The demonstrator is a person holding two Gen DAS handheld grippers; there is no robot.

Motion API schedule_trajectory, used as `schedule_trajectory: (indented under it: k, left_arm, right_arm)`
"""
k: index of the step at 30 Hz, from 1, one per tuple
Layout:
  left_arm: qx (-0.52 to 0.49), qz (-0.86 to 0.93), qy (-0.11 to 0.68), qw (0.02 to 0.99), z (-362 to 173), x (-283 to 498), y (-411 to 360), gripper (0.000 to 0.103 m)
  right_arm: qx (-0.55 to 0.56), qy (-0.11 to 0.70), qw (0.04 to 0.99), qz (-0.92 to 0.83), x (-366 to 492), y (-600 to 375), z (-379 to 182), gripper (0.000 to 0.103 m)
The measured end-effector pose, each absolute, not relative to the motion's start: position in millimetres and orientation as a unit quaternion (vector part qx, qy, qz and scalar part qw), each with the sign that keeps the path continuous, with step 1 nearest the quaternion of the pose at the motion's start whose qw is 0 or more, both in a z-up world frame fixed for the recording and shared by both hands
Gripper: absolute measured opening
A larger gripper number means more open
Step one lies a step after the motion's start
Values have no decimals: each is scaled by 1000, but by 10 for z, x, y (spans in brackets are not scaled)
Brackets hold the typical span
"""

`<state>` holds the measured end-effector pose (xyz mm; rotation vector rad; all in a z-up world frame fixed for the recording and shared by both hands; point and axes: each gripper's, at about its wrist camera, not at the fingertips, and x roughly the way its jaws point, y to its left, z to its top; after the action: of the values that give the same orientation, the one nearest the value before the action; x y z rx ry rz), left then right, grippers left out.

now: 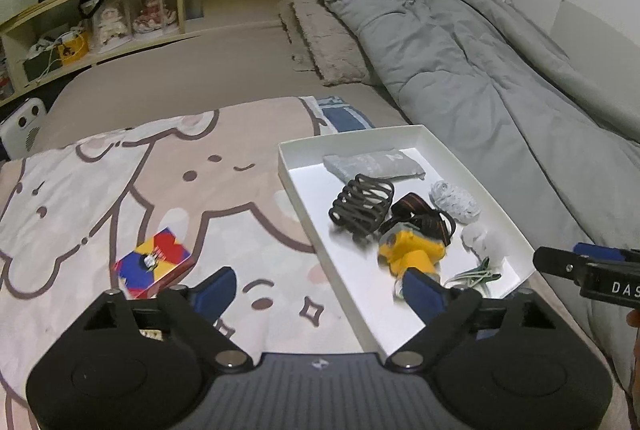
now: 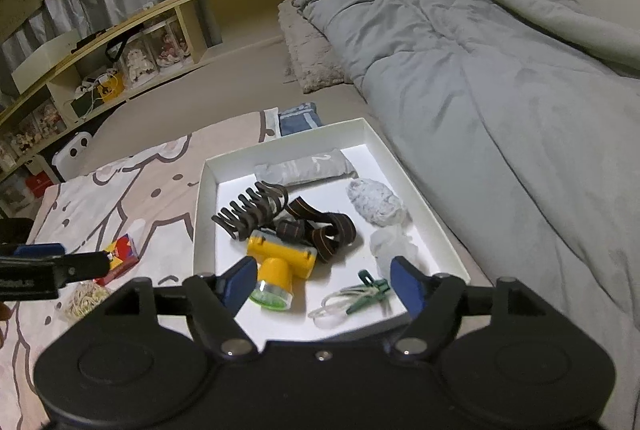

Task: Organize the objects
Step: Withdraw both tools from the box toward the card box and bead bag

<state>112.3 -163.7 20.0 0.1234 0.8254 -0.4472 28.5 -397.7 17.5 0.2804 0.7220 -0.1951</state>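
A white tray (image 1: 288, 166) (image 2: 200, 222) lies on the bed. It holds a yellow flashlight (image 1: 412, 254) (image 2: 280, 262), a dark claw hair clip (image 1: 360, 206) (image 2: 252, 208), a brown striped strap (image 1: 424, 216) (image 2: 324, 230), a grey pouch (image 1: 372, 164) (image 2: 308, 164), white scrunchies (image 1: 456, 200) (image 2: 376, 204) and a green clip with cord (image 1: 476, 274) (image 2: 364, 292). A colourful small box (image 1: 154, 262) (image 2: 120, 254) lies on the blanket left of the tray. My left gripper (image 1: 320, 294) is open and empty over the tray's left edge. My right gripper (image 2: 324, 284) is open and empty over the tray's near end.
A bag of rubber bands (image 2: 84, 298) lies near the box. A grey duvet (image 1: 500, 70) (image 2: 500, 50) covers the right side. A wooden shelf (image 1: 100, 18) (image 2: 120, 42) with dolls runs along the back. A cartoon blanket (image 1: 120, 182) lies under the tray.
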Motion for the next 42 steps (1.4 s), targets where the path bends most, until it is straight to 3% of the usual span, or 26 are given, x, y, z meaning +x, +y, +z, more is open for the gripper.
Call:
schedule_trajectory:
  k: [5,8,42]
  left_arm:
    - [49,-206,398,893,151,1027,-1529,101]
    - [46,-209,392,895,137,965,-1492,103]
    - [25,-153,379,912,79,793,-1009,103]
  right_arm:
    - [132,354,920,-101,169,-3892,163,85]
    - [121,354,921,-108,123,-3833,168,102]
    - [89,337,928,-132,42,-3476,143,103]
